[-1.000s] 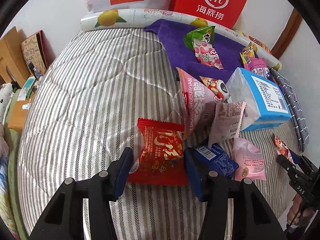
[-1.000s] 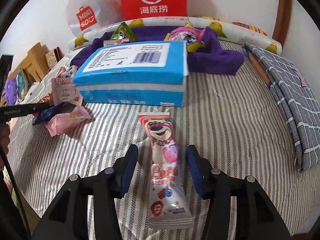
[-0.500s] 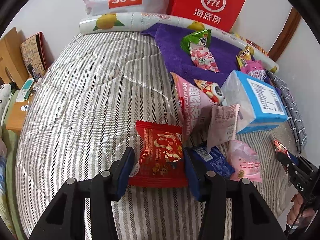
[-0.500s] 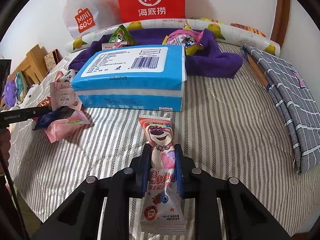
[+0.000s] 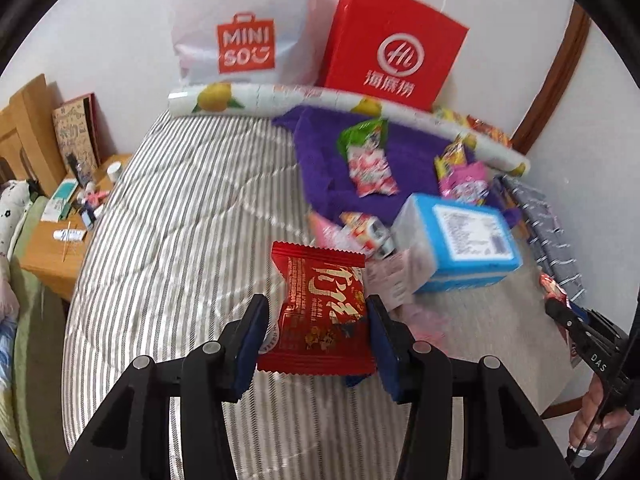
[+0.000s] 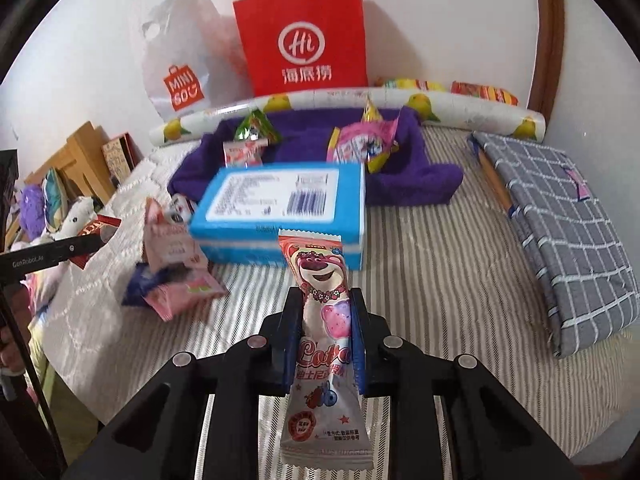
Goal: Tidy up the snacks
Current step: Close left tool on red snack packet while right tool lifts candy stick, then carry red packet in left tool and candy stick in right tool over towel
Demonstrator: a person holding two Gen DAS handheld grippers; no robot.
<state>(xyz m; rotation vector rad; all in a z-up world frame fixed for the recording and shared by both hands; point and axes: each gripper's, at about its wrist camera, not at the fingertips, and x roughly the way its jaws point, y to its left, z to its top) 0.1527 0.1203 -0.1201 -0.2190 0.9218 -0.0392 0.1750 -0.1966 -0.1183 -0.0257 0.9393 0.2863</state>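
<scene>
Two grippers, each clamped on a snack above the striped bed [image 5: 168, 216]. Left gripper [image 5: 316, 334]: jaws pressed on both side edges of a red packet [image 5: 320, 308], packet flat between the pads, raised off the bed. Its jaws have just been closing slightly on that packet. Right gripper [image 6: 325, 338]: jaws tight together on a long bear pouch [image 6: 322, 280], pouch sticking out past the fingertips and hanging below them. Those jaws have just been closing on the pouch. Blue box [image 6: 280, 200] sits mid-bed, just beyond the pouch tip. Pink packets [image 6: 180, 276] and a dark blue one lie piled near the box's left side in the right view. Purple towel [image 6: 400, 172] lies at the far edge of the bed with a green packet [image 6: 256, 128] and pink bag [image 6: 360, 144] on it. Lemon-print roll [image 5: 280, 96] runs along the far edge; red bag [image 6: 304, 40] and white bag [image 5: 240, 28] stand against the wall behind it. Grey checked cloth [image 6: 560, 220] at the bed's right edge. Wooden side table [image 5: 60, 240] beside the left edge.
</scene>
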